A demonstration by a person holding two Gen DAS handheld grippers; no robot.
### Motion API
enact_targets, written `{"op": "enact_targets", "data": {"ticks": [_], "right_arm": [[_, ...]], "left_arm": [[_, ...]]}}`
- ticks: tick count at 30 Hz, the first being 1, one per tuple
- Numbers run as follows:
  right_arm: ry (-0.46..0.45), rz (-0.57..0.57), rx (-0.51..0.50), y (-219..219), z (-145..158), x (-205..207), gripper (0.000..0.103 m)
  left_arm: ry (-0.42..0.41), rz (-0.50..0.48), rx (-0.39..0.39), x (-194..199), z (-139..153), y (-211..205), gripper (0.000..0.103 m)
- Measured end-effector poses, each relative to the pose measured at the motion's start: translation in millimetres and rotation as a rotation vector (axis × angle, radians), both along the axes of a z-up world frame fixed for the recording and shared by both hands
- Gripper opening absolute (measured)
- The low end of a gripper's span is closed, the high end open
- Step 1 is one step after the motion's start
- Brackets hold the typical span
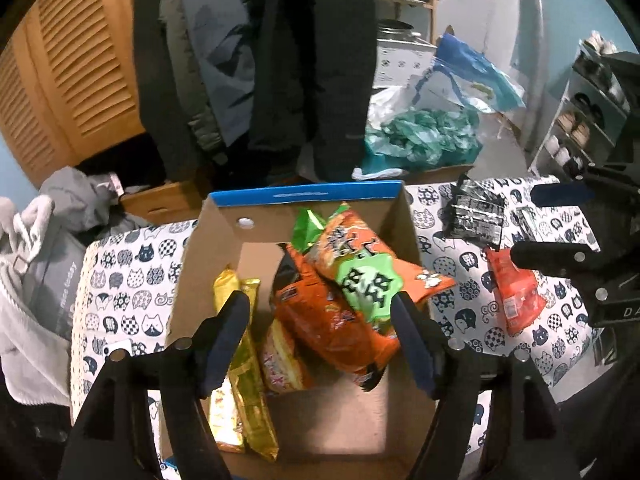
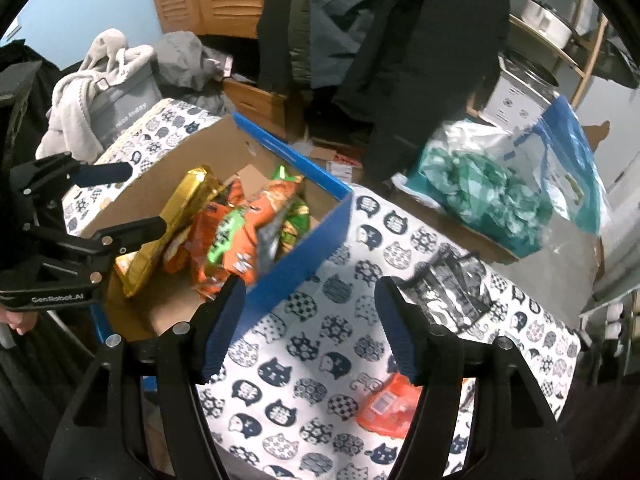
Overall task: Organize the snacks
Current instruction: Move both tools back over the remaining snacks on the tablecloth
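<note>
A cardboard box (image 1: 224,232) with a blue rim stands on the cat-print table (image 1: 128,280). It holds gold packets (image 1: 244,392), a pink packet (image 1: 280,364) and orange-green snack bags (image 1: 340,292). My left gripper (image 1: 320,336) hangs open over the box, with the orange bag between its fingers and loose. The box (image 2: 304,248) and its bags (image 2: 232,236) also show in the right wrist view. My right gripper (image 2: 310,328) is open and empty above the table (image 2: 304,360). A red packet (image 2: 390,404) lies by its right finger. A black packet (image 2: 452,284) lies further off.
The red packet (image 1: 516,292) and black packet (image 1: 476,216) lie right of the box. Dark coats (image 1: 312,64) hang behind the table. A bag of teal plastic (image 2: 480,192) sits at the back right. Grey clothes (image 2: 100,76) pile at the left. A shoe rack (image 1: 584,120) stands far right.
</note>
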State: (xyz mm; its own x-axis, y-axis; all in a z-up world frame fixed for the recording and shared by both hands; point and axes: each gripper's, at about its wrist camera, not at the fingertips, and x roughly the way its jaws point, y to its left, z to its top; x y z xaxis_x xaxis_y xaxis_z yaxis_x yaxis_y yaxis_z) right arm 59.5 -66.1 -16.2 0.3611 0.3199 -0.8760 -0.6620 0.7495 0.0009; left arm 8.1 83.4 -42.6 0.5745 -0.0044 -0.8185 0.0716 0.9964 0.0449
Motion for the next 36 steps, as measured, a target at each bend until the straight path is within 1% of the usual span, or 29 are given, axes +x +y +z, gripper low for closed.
{"op": "enact_targets", "data": {"ticks": [8,10,14,23,27,36], "right_arm": [[0.009,-0.078,0.009,-44.7,-3.9,8.5,0.067],[0.008,-0.099,0.012,-56.3,-4.7,9.8,0.067],[0.011,-0.137,0.02,-79.6,-6.8,13.5,0.067],[0.023,-0.219,0.028,-129.1,-15.6,19.6,0.067],[0.022,-0.255,0.018,-151.0,-21.8,21.7,0.067],[0.053,-0.361,0.017,-202.6,-40.4,32.4,0.067]], "left_arm": [[0.048,-0.036,-0.007,13.0,-3.0,-33.7,0.075],[0.049,-0.05,-0.004,14.9,-1.8,-43.5,0.075],[0.048,-0.071,0.006,17.6,0.6,-60.9,0.079],[0.08,-0.124,0.012,26.2,-0.9,-103.0,0.079],[0.094,-0.154,0.017,32.1,-5.8,-121.3,0.079],[0.167,-0.194,-0.003,51.6,-24.9,-154.9,0.079]]}}
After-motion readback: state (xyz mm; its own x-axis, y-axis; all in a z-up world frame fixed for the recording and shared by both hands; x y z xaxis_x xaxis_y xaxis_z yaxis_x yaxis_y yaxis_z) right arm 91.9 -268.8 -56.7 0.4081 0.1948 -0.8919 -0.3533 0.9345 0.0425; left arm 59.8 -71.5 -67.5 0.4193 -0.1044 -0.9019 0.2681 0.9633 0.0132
